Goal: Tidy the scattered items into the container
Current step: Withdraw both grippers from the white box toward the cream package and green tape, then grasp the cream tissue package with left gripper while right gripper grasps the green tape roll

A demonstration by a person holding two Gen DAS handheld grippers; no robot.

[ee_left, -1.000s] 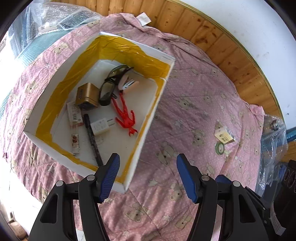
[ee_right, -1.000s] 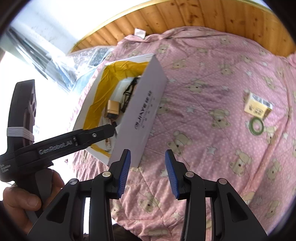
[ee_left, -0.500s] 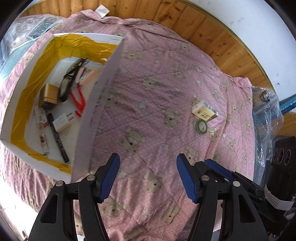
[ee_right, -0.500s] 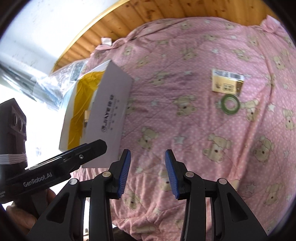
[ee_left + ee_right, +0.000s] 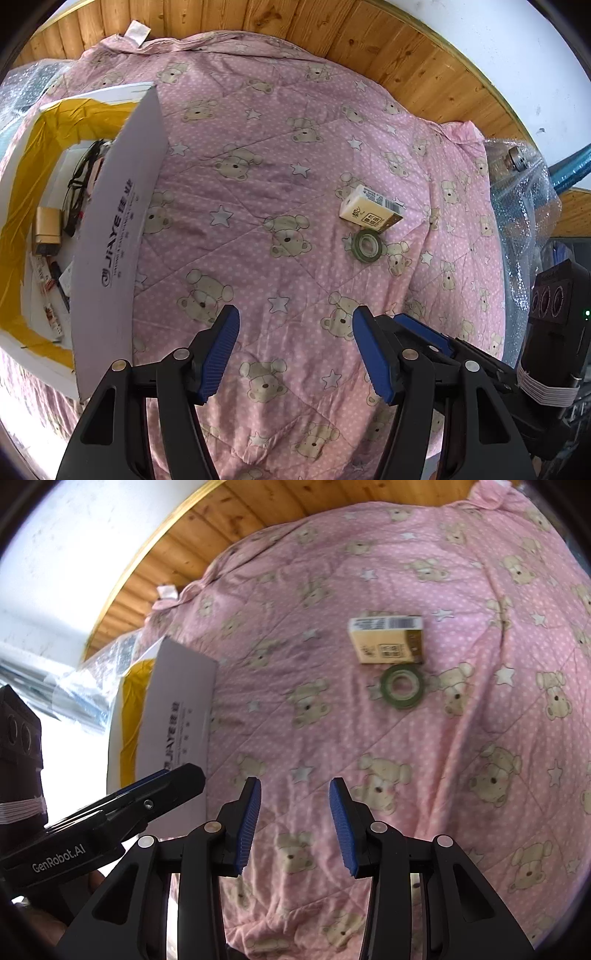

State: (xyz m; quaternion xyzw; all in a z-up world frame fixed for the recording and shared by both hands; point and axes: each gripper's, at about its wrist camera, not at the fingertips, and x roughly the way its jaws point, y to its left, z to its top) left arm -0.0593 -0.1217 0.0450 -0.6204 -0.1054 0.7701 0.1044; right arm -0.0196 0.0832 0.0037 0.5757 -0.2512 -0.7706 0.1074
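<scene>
1. Left gripper (image 5: 295, 350): jaws spread wide, empty, hovering over the pink quilt (image 5: 280, 177).
2. Right gripper (image 5: 294, 825): jaws spread, narrower gap than the left, empty, above the quilt.
3. Loose items: small carton (image 5: 388, 639) at 1 o'clock in the right wrist view, green tape roll (image 5: 402, 686) just beside it on the near side; apart or touching, can't tell.
4. Container (image 5: 122, 236), white box with yellow-taped inside, sits at 9 o'clock in the left wrist view, well apart from both items. Already holds glasses (image 5: 79, 192), a gold box (image 5: 47, 230) and other small bits.
5. Judgement: two items left to move.
6. Risks: tape roll lies flat on soft quilt, so fingers may dig into fabric and pinch cloth or slide off the low rim. Closing on one item may nudge the neighbour. Box wall is tall; a low carry could clip it and tip the box.
</scene>
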